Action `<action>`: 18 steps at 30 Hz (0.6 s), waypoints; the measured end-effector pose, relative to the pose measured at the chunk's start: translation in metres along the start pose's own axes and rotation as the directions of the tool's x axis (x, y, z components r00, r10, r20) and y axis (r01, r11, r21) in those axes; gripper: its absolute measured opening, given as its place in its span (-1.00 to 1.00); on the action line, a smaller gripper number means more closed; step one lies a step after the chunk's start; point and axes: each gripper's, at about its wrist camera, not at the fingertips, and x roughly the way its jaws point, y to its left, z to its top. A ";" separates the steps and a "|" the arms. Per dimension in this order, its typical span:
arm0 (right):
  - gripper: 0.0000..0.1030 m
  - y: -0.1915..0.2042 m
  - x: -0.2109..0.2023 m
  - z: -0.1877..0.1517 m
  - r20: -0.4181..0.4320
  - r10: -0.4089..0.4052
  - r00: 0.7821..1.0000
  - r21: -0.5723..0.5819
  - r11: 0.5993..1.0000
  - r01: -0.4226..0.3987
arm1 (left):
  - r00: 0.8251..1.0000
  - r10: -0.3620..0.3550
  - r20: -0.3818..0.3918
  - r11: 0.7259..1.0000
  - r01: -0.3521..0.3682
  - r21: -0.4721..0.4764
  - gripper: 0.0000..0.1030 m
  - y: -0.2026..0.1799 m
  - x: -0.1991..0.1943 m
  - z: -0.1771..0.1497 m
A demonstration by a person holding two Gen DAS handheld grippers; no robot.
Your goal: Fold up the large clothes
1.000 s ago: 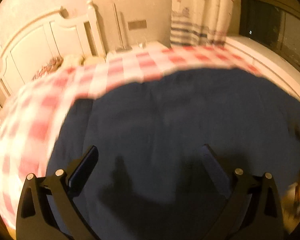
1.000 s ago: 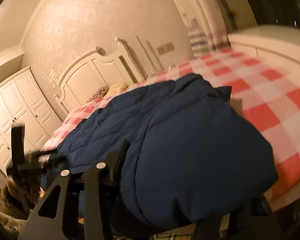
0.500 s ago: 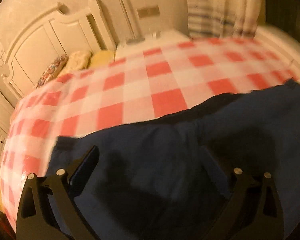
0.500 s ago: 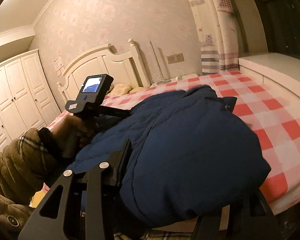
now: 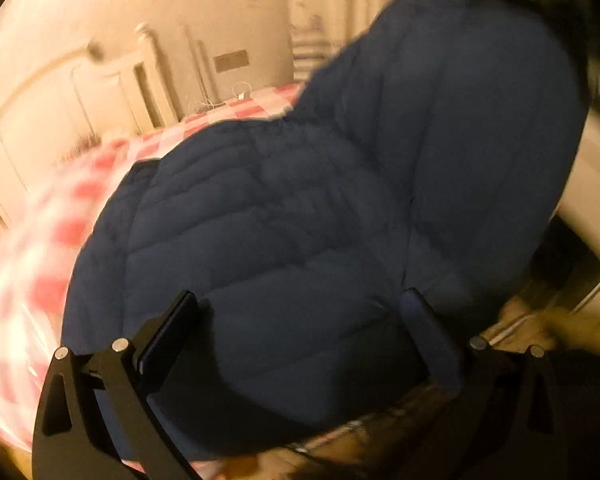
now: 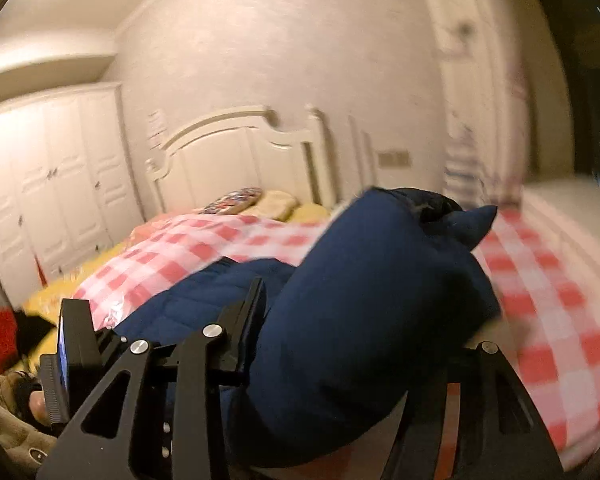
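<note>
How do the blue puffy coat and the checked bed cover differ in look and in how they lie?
The coat is plain dark blue and quilted; the bed cover is red-and-white checked and thin. The coat is bunched up, one part lifted between the right tongs; the cover lies spread flat on the bed. The coat lies on the cover. Both are soft fabric.

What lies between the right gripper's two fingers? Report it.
A thick fold of the navy puffer jacket fills the right gripper, lifted off the checked bedspread; the right wrist view shows this.
</note>
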 end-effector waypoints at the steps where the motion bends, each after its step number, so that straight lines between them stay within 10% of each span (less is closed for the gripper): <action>1: 0.12 0.019 0.004 0.008 0.001 0.011 1.000 -0.064 0.998 -0.011 | 0.999 -0.019 0.037 0.999 0.021 -0.040 0.95 0.012 -0.011 0.001; 5: 0.12 0.090 0.031 0.023 -0.030 0.055 0.998 -0.274 0.960 -0.061 | 0.979 0.100 0.179 0.975 -0.061 -0.214 0.95 0.091 -0.067 -0.002; 11: 0.12 0.202 0.088 -0.004 -0.141 0.131 0.981 -0.527 0.829 -0.186 | 0.939 0.300 0.168 0.850 -0.184 -0.493 0.95 0.187 -0.112 -0.037; 15: 0.12 0.267 0.129 -0.060 -0.266 0.109 0.958 -0.684 0.679 -0.267 | 0.924 0.354 0.145 0.816 -0.229 -0.531 0.95 0.208 -0.122 -0.052; 18: 0.15 0.291 0.136 -0.100 -0.200 0.028 0.979 -0.839 0.512 -0.186 | 0.926 0.340 0.162 0.823 -0.210 -0.527 0.95 0.216 -0.123 -0.045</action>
